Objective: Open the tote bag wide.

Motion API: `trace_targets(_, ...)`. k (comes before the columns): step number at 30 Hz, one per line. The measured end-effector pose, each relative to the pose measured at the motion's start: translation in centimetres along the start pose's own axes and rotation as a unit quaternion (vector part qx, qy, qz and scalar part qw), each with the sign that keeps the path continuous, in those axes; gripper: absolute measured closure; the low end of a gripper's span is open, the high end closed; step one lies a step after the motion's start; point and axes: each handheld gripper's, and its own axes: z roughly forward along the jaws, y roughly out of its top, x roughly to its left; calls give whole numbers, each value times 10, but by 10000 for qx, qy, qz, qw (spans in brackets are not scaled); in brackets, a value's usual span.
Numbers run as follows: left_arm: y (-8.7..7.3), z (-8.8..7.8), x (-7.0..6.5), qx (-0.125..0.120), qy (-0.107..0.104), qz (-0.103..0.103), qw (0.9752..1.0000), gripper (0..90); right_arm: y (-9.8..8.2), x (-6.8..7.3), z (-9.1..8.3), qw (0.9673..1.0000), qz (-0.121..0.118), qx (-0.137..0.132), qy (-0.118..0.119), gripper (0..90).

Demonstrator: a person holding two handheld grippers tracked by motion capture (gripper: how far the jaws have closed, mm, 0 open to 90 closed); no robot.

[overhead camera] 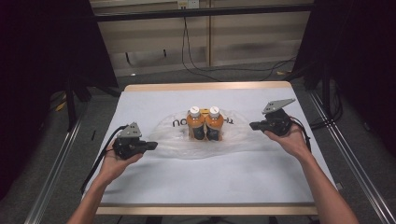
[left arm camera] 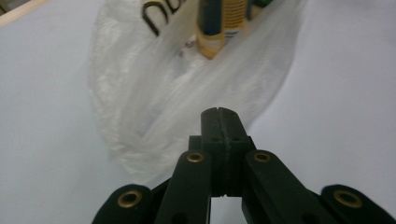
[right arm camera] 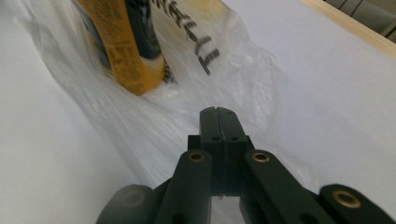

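Note:
Two orange bottles with white caps [overhead camera: 196, 122] [overhead camera: 214, 122] stand upright side by side on a clear plastic bag [overhead camera: 173, 135] with black lettering, spread flat mid-table. My left gripper [overhead camera: 155, 145] sits at the bag's left end with its jaws pressed together. In the left gripper view its tip [left arm camera: 219, 112] hovers over the crinkled bag [left arm camera: 154, 107], a bottle's base [left arm camera: 212, 28] beyond. My right gripper [overhead camera: 252, 125] is at the bag's right end, also shut. Its tip [right arm camera: 218, 111] lies over the bag [right arm camera: 177, 116], near a yellow-labelled bottle [right arm camera: 123, 51]. I see no film pinched in either.
The white table top [overhead camera: 210, 182] has a wooden rim at the far and near edges. Metal rails run along both sides on the floor. Cables hang against the back wall. Bare table surface lies in front of the bag and behind it.

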Motion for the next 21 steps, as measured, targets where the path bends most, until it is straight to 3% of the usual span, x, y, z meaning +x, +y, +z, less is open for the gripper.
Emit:
trace_targets(4,2,-5,-22,-59,45,112,9999,900,8,5,5,9998,-32,-73,157,900)
trace_targets(8,2,-1,-43,-197,-273,1,9994,900,22,12,16,9993,-104,-64,349,900)
trace_targets(12,8,8,-65,-212,-414,209,9987,900,35,17,30,9985,-197,-72,512,900)
trace_targets(15,13,15,-67,-348,-507,114,9980,900,42,19,41,9980,-233,-52,577,900)
trace_targets(17,21,22,-66,-367,-431,176,9982,900,47,20,48,9978,-219,-18,622,900)
trace_targets(19,36,35,-61,-573,-524,4,9970,900,54,19,58,9973,-280,38,680,900)
trace_targets(21,44,42,-59,-610,-485,61,9969,900,61,19,64,9971,-273,49,705,900)
